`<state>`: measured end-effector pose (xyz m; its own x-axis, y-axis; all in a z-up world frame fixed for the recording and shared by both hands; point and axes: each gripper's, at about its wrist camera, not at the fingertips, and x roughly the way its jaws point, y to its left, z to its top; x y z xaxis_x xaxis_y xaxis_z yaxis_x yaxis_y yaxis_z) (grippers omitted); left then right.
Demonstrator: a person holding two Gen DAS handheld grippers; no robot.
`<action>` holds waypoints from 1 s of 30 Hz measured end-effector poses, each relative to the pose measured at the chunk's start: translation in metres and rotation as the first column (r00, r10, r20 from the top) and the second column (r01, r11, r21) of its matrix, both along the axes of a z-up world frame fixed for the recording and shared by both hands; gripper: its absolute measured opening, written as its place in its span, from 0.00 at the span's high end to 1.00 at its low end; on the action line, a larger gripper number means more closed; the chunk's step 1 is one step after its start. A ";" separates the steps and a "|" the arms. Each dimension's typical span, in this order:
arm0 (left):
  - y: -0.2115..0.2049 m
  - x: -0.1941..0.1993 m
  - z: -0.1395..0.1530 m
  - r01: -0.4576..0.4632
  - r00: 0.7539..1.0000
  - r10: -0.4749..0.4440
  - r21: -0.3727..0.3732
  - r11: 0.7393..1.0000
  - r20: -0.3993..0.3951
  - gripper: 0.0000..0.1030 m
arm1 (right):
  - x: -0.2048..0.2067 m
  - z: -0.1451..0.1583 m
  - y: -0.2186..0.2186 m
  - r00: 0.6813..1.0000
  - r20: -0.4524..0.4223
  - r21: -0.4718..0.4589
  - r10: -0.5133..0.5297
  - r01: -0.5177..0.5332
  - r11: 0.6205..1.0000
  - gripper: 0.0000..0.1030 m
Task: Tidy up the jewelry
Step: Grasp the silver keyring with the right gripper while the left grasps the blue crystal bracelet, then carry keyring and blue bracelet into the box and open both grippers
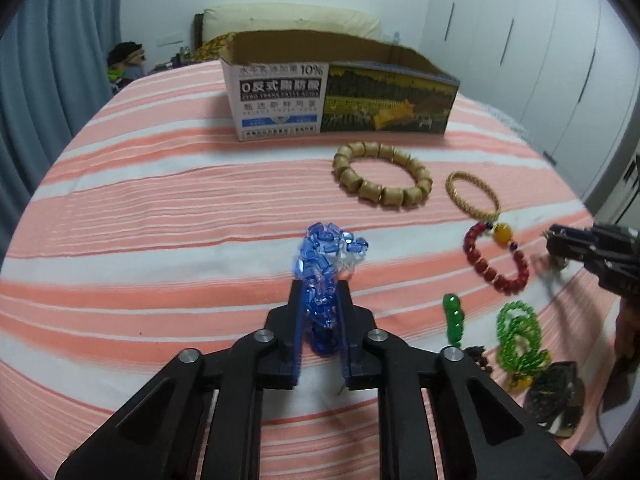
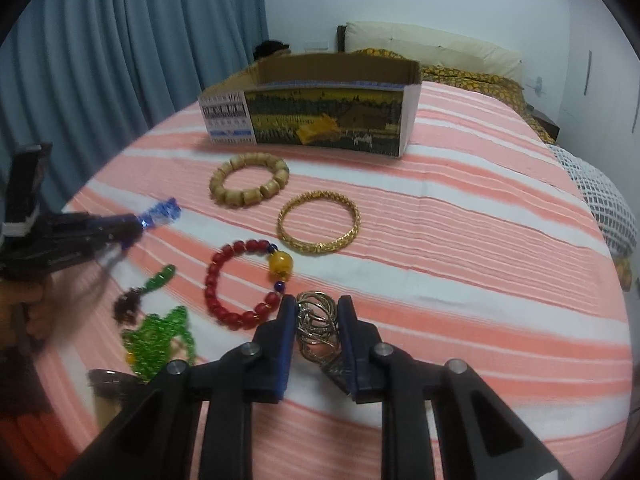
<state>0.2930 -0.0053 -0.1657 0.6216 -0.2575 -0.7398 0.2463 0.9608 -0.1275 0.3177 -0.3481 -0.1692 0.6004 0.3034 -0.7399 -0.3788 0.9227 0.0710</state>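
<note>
My left gripper (image 1: 320, 286) is shut on a blue crystal bead bracelet (image 1: 326, 256) and holds it above the striped bedspread; it shows at the left of the right wrist view (image 2: 160, 212). My right gripper (image 2: 316, 304) is shut on a bunch of thin silver bangles (image 2: 318, 324); it shows at the right of the left wrist view (image 1: 554, 236). An open cardboard box (image 1: 340, 96) (image 2: 312, 116) stands behind. A wooden bead bracelet (image 1: 382, 176) (image 2: 248, 180), a gold bangle (image 1: 472, 196) (image 2: 318, 222) and a red bead bracelet (image 1: 494, 256) (image 2: 244, 280) lie on the bed.
Green bead strings (image 1: 520, 336) (image 2: 160, 336), a green pendant (image 1: 452, 312), dark beads (image 2: 128, 306) and a dark watch (image 1: 556, 392) lie near the bed's front edge. Pillows (image 2: 432, 40) are behind the box. Blue curtains (image 2: 120, 40) hang at the left.
</note>
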 end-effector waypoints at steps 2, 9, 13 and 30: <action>0.003 -0.002 0.004 -0.006 1.000 0.006 -0.025 1.000 0.004 0.88 | -0.003 0.005 -0.005 1.000 0.005 0.032 -0.016 0.016 0.999 0.79; 0.015 -0.012 0.040 -0.006 0.999 0.011 -0.121 0.993 0.045 0.89 | -0.008 0.032 -0.021 0.999 0.019 0.122 -0.042 0.040 0.992 0.79; 0.026 -0.008 0.068 -0.004 0.998 0.015 -0.176 0.984 0.061 0.89 | -0.008 0.054 -0.023 0.998 0.050 0.165 -0.041 0.032 0.986 0.79; 0.030 0.070 0.171 0.041 0.984 -0.003 -0.216 0.976 0.177 0.89 | 0.068 0.161 0.009 0.980 0.195 0.194 0.024 -0.063 0.979 0.79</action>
